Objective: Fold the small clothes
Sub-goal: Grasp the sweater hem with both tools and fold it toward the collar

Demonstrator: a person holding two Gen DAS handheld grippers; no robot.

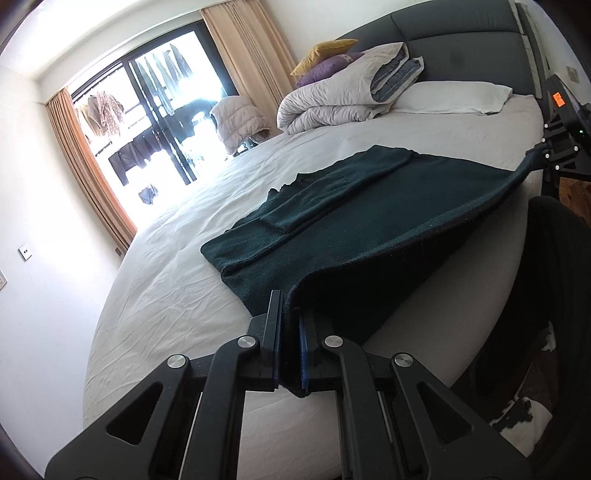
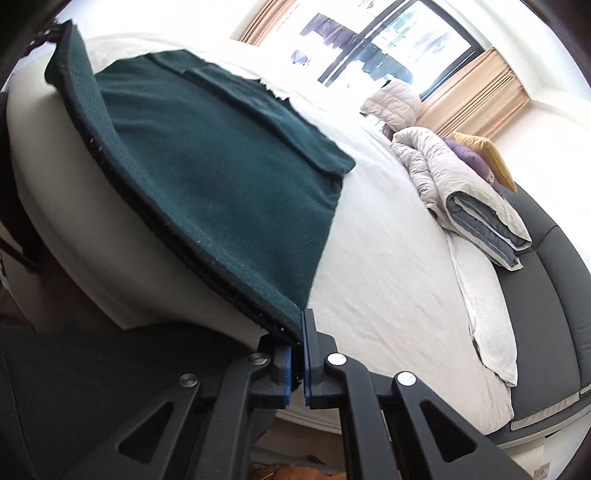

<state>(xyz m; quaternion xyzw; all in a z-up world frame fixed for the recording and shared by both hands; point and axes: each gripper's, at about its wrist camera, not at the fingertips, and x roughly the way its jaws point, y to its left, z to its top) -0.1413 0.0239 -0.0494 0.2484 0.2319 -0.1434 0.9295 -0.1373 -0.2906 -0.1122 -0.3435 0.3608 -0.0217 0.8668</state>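
Observation:
A dark green garment lies on the white bed with its sleeves folded in over the body. Its near hem is lifted off the mattress edge. My left gripper is shut on one hem corner. My right gripper is shut on the other hem corner and also shows in the left wrist view. The garment fills the upper left of the right wrist view, stretched taut between the two grippers. The left gripper shows faintly at the far corner in the right wrist view.
A folded grey duvet with purple and yellow cushions and a white pillow lie by the dark headboard. A window with curtains is beyond the bed. The bed edge is close to me.

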